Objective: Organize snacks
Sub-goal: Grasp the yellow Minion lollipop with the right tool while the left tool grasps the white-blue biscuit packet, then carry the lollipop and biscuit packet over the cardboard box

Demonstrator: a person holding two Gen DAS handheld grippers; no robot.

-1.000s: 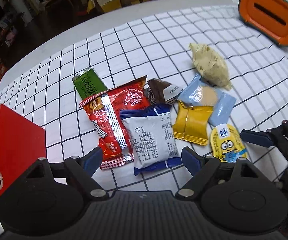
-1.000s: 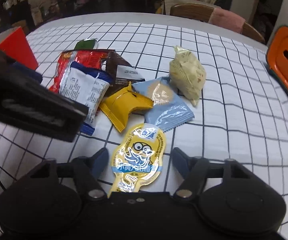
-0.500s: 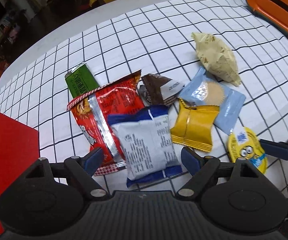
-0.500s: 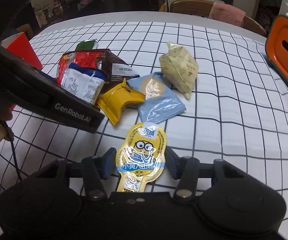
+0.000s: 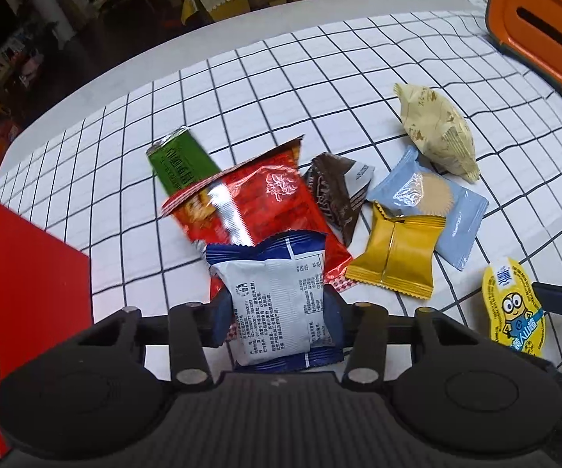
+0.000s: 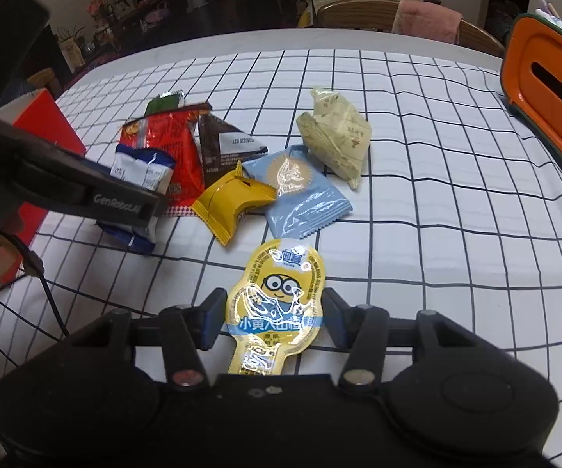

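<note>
Two snacks are being taken at once from a loose pile on the checked tablecloth. The white-and-blue packet, at the near edge of the pile and overlapping the red foil bag, lies between the jaws of the left gripper, which are closing on its sides and already touch it. The yellow cartoon pouch, set apart from the pile, is clamped across its waist by the right gripper, probably because the narrow middle gives the firmest hold. The green bar, brown wrapper, yellow packet, pale-blue packet and cream packet await sorting. The red box beside the pile is the likely destination.
</note>
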